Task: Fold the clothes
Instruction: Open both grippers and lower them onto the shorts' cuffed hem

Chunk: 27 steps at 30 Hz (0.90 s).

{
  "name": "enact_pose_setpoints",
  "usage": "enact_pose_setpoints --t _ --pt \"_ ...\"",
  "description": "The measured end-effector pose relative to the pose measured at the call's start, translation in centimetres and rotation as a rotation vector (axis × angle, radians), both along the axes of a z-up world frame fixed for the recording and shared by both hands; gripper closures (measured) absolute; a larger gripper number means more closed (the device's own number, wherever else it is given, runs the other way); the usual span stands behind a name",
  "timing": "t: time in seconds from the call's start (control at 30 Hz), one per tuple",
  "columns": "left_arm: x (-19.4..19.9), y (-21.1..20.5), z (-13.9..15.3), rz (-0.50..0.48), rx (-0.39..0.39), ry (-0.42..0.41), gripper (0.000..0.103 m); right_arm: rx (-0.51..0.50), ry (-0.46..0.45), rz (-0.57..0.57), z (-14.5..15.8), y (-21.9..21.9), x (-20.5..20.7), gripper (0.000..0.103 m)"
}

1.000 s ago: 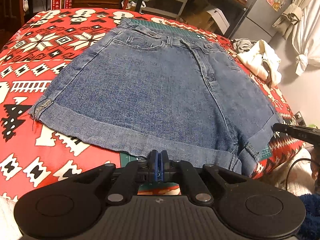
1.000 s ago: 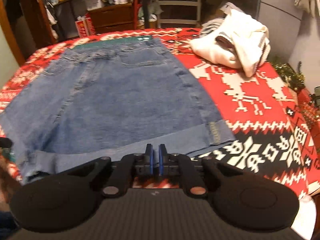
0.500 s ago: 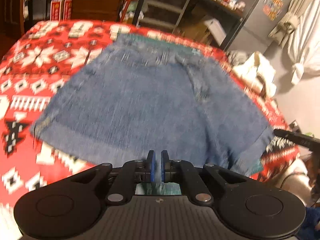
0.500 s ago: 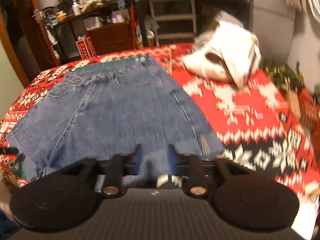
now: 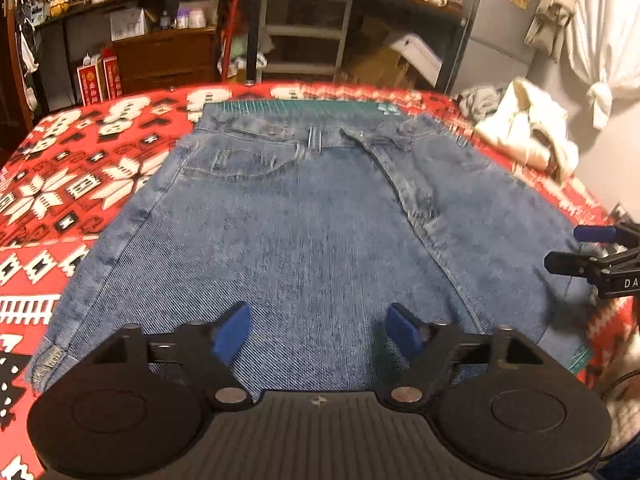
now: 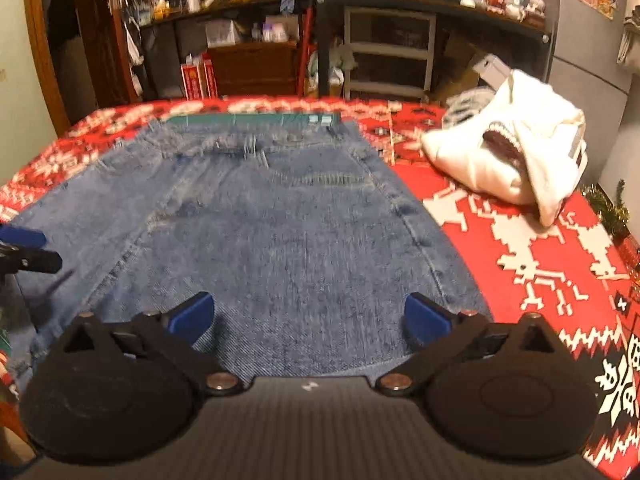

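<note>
Blue denim shorts [image 5: 312, 232] lie flat on a red patterned blanket [image 5: 72, 184], waistband at the far side, cuffed hems toward me. My left gripper [image 5: 318, 332] is open above the near hem, blue pads spread wide with nothing between them. In the right wrist view the same shorts [image 6: 280, 232] fill the middle, and my right gripper [image 6: 308, 316] is open over their near edge, holding nothing. The right gripper's fingers [image 5: 592, 248] show at the right edge of the left wrist view; the left gripper's fingers [image 6: 24, 248] show at the left edge of the right wrist view.
A white crumpled garment [image 6: 516, 160] lies on the blanket [image 6: 540, 248] right of the shorts, also visible as a white garment [image 5: 528, 140] in the left view. A green cutting mat [image 5: 300, 106] peeks out beyond the waistband. Shelves and a wooden dresser [image 5: 164, 56] stand behind the bed.
Both grippers went from shut to wide open. Both views have moved forward and up over the shorts, so the near hems have dropped below the fingers.
</note>
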<state>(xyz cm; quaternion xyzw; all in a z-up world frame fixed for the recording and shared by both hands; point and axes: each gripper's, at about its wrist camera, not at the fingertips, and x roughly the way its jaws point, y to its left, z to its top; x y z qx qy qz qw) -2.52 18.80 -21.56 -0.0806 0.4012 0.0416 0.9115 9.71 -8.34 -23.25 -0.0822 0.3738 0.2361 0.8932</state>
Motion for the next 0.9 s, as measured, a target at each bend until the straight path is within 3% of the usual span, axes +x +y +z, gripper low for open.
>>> enact_pose_setpoints --t 0.1,0.23,0.67,0.9 --pt "0.7 -1.1 -0.4 -0.031 0.044 0.033 0.008 -0.033 0.042 -0.001 -0.9 0.4 0.5 0.0" --pt "1.7 -2.5 -0.7 -0.024 0.127 0.101 0.0 -0.029 0.052 -0.018 -1.1 0.5 0.5 0.0" --pt "2.5 -2.3 -0.6 -0.007 0.114 0.167 0.0 -0.059 0.109 -0.062 -0.8 1.0 1.3 0.0" --pt "2.3 -2.7 -0.5 0.052 0.106 0.155 0.001 -0.032 0.149 -0.101 0.2 0.8 1.1 0.001"
